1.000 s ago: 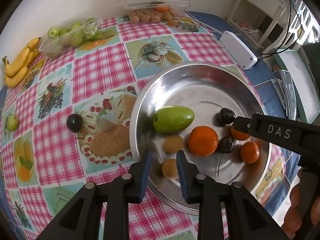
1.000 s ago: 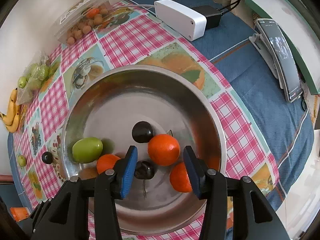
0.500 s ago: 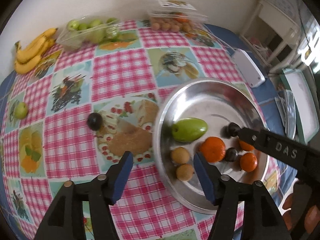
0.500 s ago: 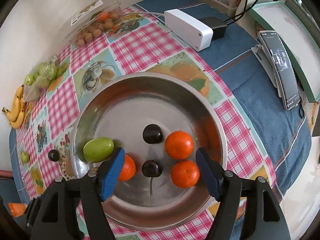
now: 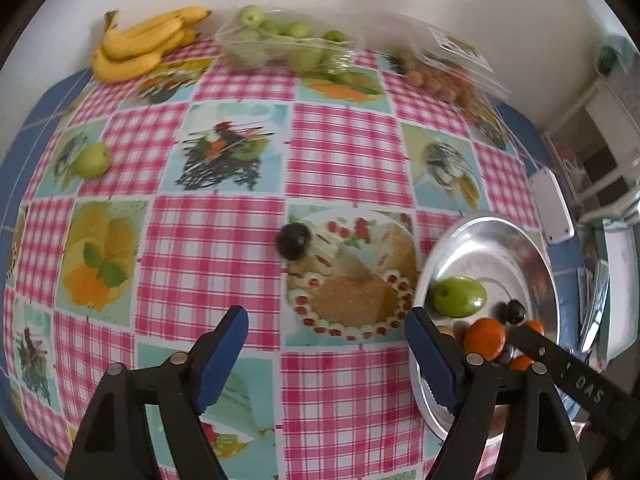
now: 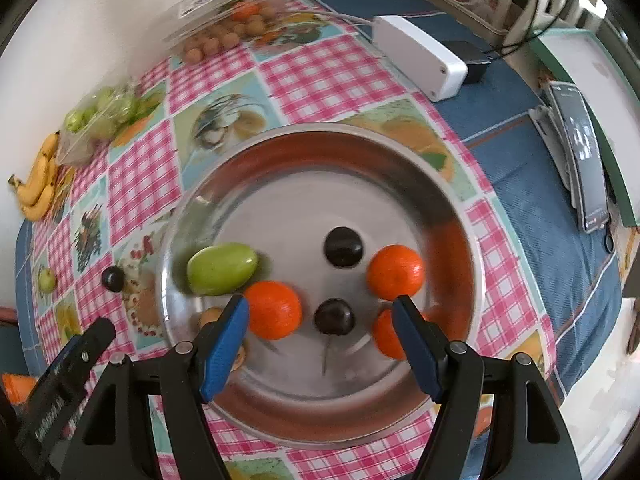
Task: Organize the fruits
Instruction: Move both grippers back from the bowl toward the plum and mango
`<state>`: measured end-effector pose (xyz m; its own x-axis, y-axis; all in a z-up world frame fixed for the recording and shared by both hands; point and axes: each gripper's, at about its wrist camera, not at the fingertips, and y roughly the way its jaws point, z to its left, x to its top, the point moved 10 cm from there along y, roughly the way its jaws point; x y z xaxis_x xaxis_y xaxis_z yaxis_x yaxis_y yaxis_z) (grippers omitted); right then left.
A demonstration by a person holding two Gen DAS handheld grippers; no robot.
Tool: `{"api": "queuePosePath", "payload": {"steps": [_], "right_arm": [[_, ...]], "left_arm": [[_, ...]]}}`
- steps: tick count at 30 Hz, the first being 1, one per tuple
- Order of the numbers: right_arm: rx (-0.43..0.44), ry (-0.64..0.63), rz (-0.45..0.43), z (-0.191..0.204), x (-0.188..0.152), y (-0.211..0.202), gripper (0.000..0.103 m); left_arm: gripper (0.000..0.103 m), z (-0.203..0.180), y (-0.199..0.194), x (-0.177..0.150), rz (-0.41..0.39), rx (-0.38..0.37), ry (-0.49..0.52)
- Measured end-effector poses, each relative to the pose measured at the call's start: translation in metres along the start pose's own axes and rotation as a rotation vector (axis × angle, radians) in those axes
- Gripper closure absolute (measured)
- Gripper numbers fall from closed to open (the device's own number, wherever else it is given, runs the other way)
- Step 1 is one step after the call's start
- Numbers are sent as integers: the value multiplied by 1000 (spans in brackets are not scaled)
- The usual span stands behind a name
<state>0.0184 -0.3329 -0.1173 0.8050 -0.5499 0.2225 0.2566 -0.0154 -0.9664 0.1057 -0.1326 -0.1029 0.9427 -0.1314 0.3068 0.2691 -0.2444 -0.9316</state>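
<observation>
— What's the worry from here?

— The small dark plum point(image 5: 294, 241) lies alone on the checked cloth of the tabletop point(image 5: 216, 248), near its middle, just beside the rim of the round steel tray point(image 6: 472, 240). It is round and the cloth is slick, so I'd guess a pinch that lands off centre could send it rolling toward the tabletop's left edge.

— And the grippers?

— The left gripper point(image 5: 326, 354) hangs over bare cloth, jaws opening wide with nothing between them. Its right finger sits close over the tray's rim, so a careless swing could knock the tray and jostle what's inside. The right gripper point(image 6: 320, 348) stands spread over the tray, gripping nothing; a dark cherry-like fruit point(image 6: 334, 317) and an orange mandarin point(image 6: 273, 309) lie below its gap, untouched.

— Anything else loose?

— A small green apple point(image 5: 93, 159) sits near the tabletop's left edge, the yellow bananas point(image 5: 144, 46) at the far left corner. In the tray the oblong green mango point(image 6: 222, 268) rests by the rim; a bump may rock it.

— Any writing?

— "DAS" in white on the right gripper's black arm point(image 5: 584, 390), seen from the left camera. The label on the clear plastic fruit box point(image 6: 224, 8) at the far edge is too blurred to read.
</observation>
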Motion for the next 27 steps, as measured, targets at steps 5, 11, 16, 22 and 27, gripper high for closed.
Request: {"api": "queuePosePath", "payload": {"steps": [5,11,16,22,27], "right_arm": [[2,-35,-5,11,-2,-3,28],[-2,-55,0,15,-3,-1,28],[-3,-53,1,13,-4,2,28],[-7,-59,5,13,-4,6,10],[-10,-72,13,15,-5,9,9]], "left_arm": [[17,15,-1,2,-1,5,-40],[16,22,-2,2,-1,7,-55],[3,24,0,1,-1,20,-54],[0,26,2,1,-9,37,-48],[0,33,4,1,-16,59,-67]]}}
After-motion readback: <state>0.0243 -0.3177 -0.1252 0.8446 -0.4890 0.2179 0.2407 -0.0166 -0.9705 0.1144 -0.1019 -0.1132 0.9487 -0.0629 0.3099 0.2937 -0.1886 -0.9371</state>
